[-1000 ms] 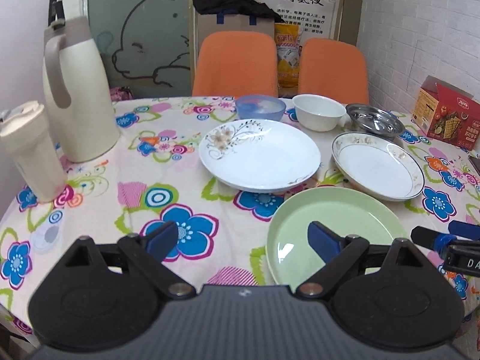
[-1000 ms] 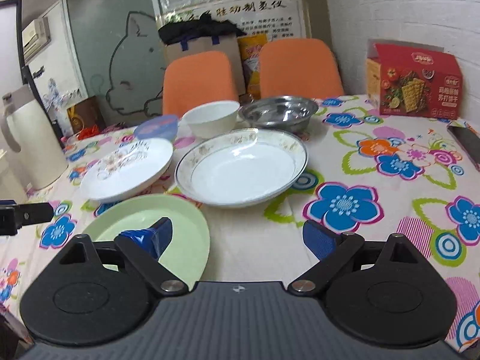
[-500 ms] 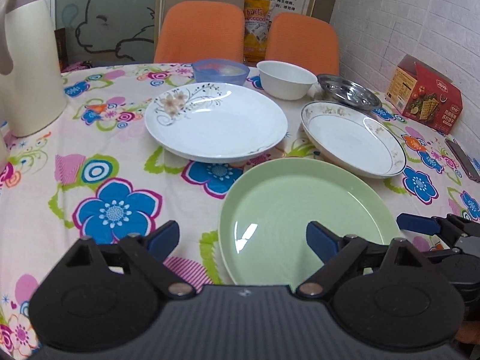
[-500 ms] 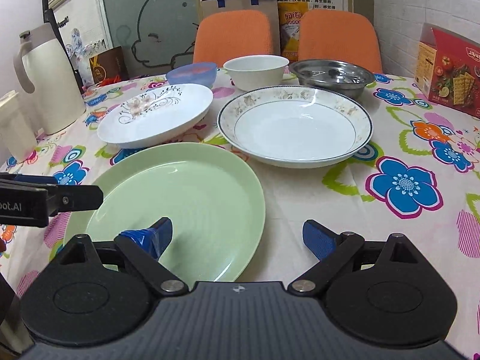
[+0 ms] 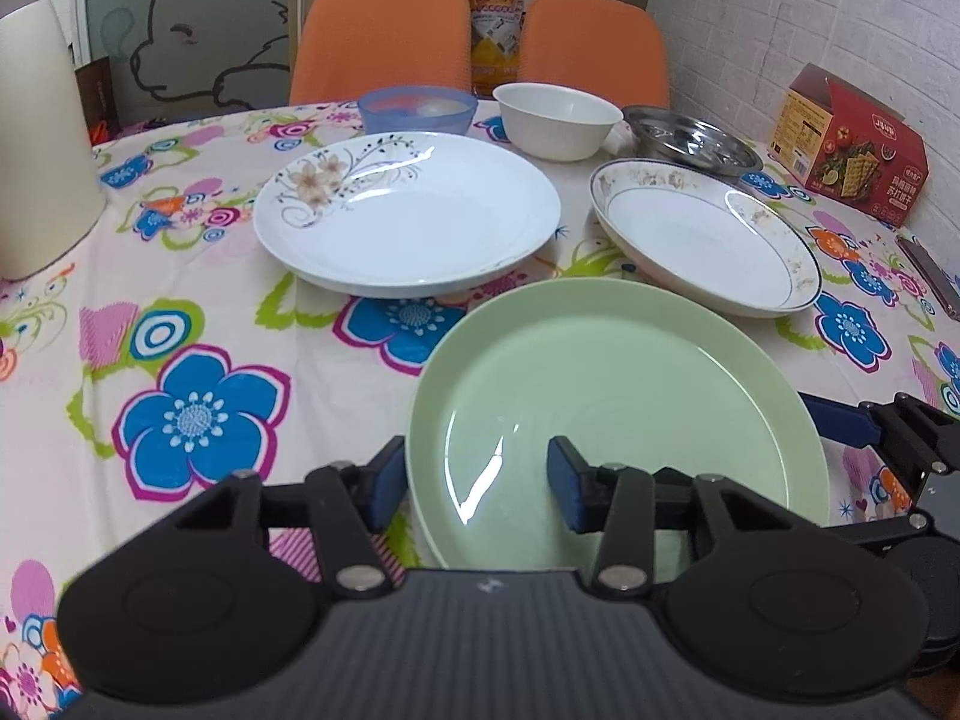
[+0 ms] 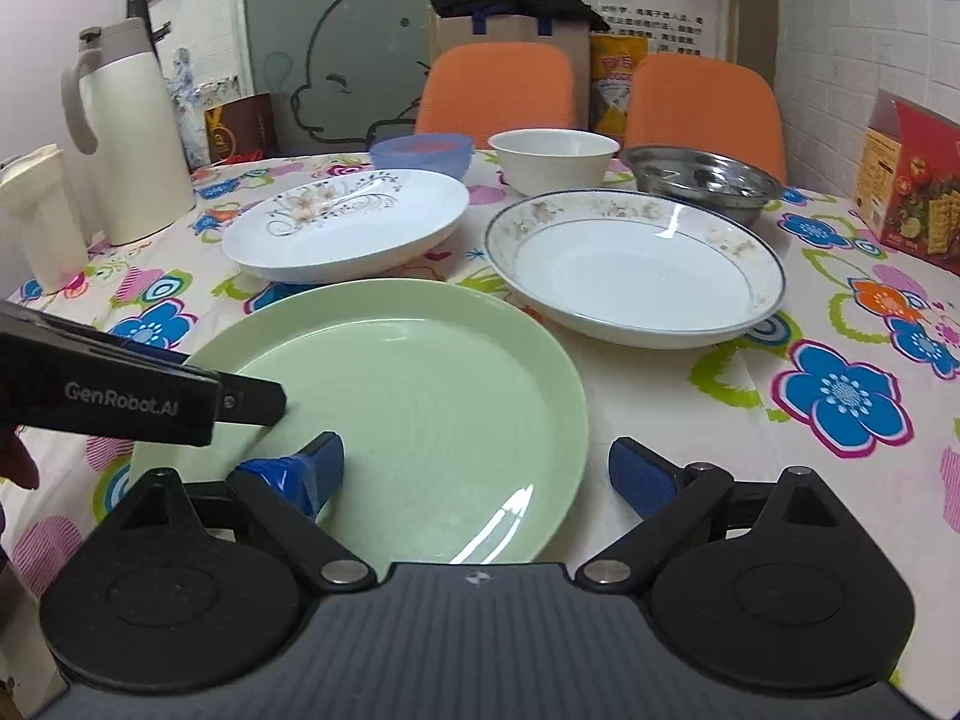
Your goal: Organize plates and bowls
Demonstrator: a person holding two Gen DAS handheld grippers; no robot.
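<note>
green and glossy, the round pale green plate (image 5: pixel 612 396) lies flat on the flowered tablecloth (image 5: pixel 198 324) right in front of me, nearest of all the dishes. my left gripper (image 5: pixel 474 483) stands part open, straddling the plate's left rim: one blue pad just outside the edge, the other over the well. my right gripper (image 6: pixel 474 474) is spread wide astride the right rim in the same way. neither has bitten yet.

behind it sit the white flower-printed plate (image 5: pixel 408 213) and the white deep plate with a gold-patterned rim (image 5: pixel 705 237), then the translucent blue bowl (image 5: pixel 417 110), the white bowl (image 5: pixel 558 120) and the steel dish (image 5: pixel 690 141).

the risk, as i judge it: glazed rims are slick, and a pinch on a thin sloping edge may slide off. if one side bites first, the plate could tip or skid into the deep plate just beyond it. the cloth could drag too.
</note>
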